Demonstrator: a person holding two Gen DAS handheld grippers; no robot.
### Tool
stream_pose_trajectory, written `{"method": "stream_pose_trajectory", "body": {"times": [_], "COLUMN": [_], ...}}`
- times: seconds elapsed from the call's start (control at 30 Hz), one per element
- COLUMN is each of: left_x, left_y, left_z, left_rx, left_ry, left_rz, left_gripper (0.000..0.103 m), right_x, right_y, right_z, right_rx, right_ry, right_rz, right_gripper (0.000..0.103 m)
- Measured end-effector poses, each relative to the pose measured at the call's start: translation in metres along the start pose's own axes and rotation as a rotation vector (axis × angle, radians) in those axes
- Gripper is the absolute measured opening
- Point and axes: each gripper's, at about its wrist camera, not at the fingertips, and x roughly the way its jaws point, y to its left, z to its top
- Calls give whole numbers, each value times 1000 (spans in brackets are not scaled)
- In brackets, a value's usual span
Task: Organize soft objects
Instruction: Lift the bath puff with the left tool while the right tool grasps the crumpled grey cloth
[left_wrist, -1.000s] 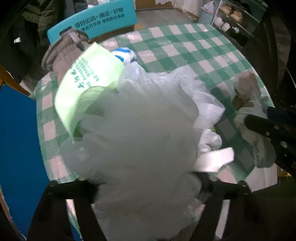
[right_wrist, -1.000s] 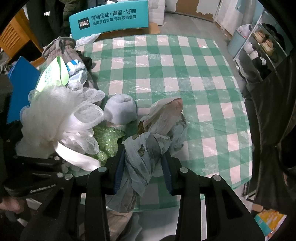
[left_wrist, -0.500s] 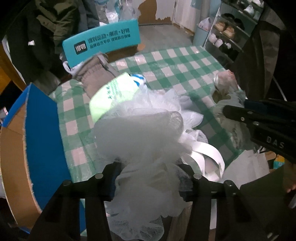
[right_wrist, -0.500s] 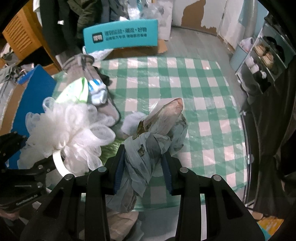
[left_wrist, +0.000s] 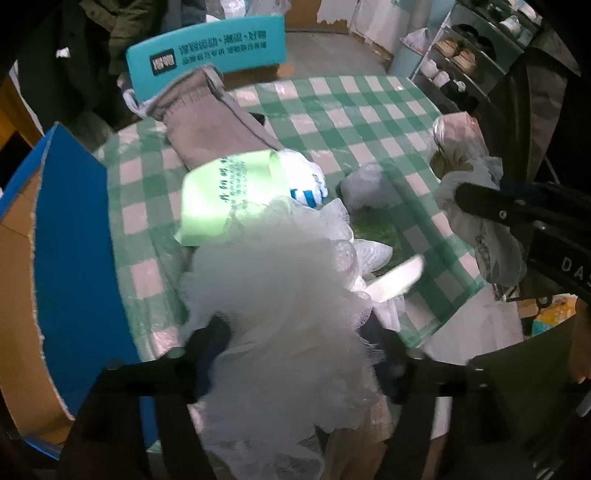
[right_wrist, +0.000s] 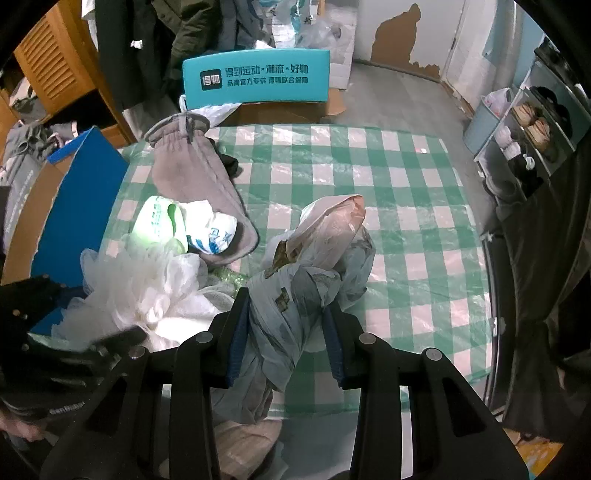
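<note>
- Left gripper (left_wrist: 306, 354): fingers opening, white mesh bath pouf (left_wrist: 284, 295) between them, bulging out above and below. Whether the pads press on it, cannot tell; the view is blurred there.
- Right gripper (right_wrist: 284, 332): fingers clamped on a crumpled bundle of plastic bags (right_wrist: 314, 258), grey-blue below, pinkish-clear at its far end.
- Landmark: grey mitten (right_wrist: 195, 184), lying on the green-and-white checked tabletop (right_wrist: 406, 206).
- A pale green packet (right_wrist: 155, 221) and a white-and-blue wrapper (right_wrist: 210, 229) lie on the mitten's near end.
- The pouf is just on the near side of the mitten; the bag bundle is near the mitten, on the side away from the blue cardboard box (right_wrist: 74, 206).
- Teal chair back (right_wrist: 255, 79) stands beyond the mitten's cuff.
</note>
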Motion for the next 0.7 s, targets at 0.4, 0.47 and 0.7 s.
{"method": "stream_pose_trajectory", "body": {"times": [0.4, 0.47, 0.7], "left_x": [48, 57, 71], "left_y": [-19, -19, -16], "left_z": [1, 2, 2], "left_rx": [48, 54, 72], "left_ry": [86, 92, 68], "left_rz": [62, 87, 112], "left_gripper": [102, 102, 92], "right_x": [7, 8, 15], "right_y": [-8, -8, -7], "right_z": [-2, -2, -4], "right_rx": [16, 16, 10], "right_ry": [17, 20, 40], "right_rz": [-7, -4, -2], "right_gripper": [36, 36, 36]}}
